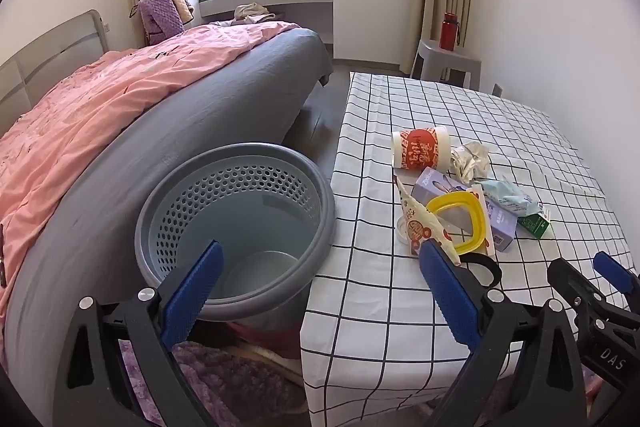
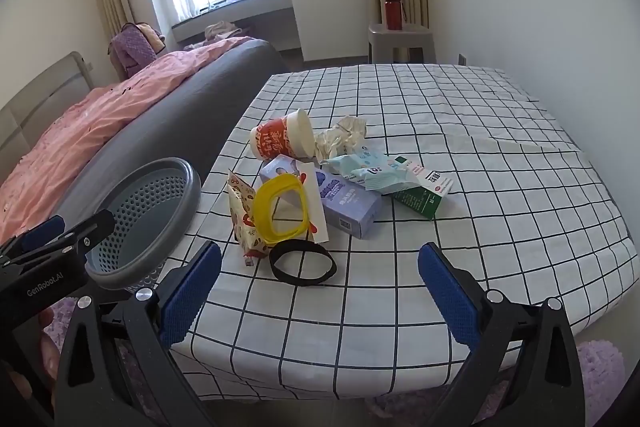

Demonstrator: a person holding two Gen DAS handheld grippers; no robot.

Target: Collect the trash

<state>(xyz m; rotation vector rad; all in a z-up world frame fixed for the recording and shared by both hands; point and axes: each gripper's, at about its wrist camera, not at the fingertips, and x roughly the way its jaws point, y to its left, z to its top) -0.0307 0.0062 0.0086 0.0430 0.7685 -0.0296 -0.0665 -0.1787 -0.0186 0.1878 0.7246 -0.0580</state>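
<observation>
Nearest our right wrist camera, the right tool (image 2: 319,293) hangs with its blue pads spread wide and nothing between them, tilted down toward the pile so that any piece can be reached from above. Our left tool (image 1: 320,291) is just as wide and just as empty, and we judge it is held over the bin (image 1: 236,227) to mark where the pieces will drop.

We take the bin as our landmark. It stands on the floor, wedged between the bed (image 1: 120,99) and the edge of the tabletop (image 2: 480,131), its rim touching the checked cloth, so a short carry ends in it. It looks empty, so nothing seems collected yet.

All the trash lies on the tabletop to the right of the bin, bunched together. Closest to the bin is a snack wrapper (image 2: 244,223), leaning on a yellow ring (image 2: 280,213). A black band (image 2: 303,261) lies flat just beside them. Farther from the bin are a purple carton (image 2: 344,203), a tipped red cup (image 2: 280,139), crumpled paper (image 2: 344,137), a wipes pack (image 2: 372,173) and a green box (image 2: 420,201).
</observation>
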